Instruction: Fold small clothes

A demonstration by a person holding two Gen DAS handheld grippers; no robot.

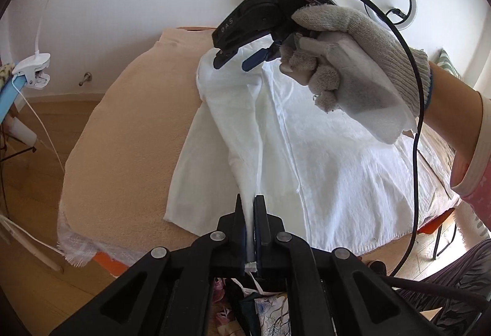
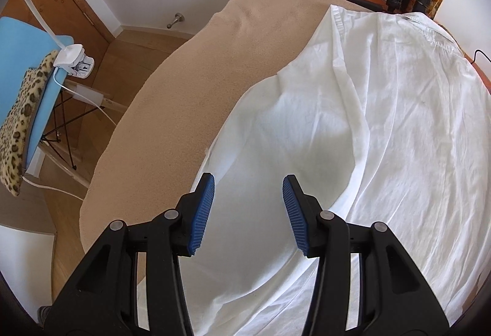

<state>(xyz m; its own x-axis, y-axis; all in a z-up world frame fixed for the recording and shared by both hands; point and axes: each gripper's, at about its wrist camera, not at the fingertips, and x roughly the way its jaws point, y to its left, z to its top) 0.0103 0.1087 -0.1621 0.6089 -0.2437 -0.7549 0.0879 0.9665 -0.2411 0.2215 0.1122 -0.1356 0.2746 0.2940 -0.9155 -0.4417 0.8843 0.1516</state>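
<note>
A white shirt (image 1: 322,152) is lying spread out on a table covered with a tan towel (image 1: 122,127). In the left wrist view the shirt is filling the middle and right of the picture, and the towel is showing bare on the left.

The left gripper (image 1: 249,213), at the bottom middle of that view, is pinching a fold of the white cloth. Its two jaws are squeezed tight with the cloth running up between them. I think it is holding this bit so the side of the shirt can be lifted and laid over.

The right gripper (image 2: 248,210) is sitting at the bottom of the right wrist view. Its jaws are standing apart, and nothing is between the blue pads (image 2: 202,213). The shirt is just lying under them. In the left wrist view this same gripper is showing at the upper middle, held by a gloved hand (image 1: 353,66) above the far end of the shirt. It looks like it is getting ready to grab another spot there.
</note>
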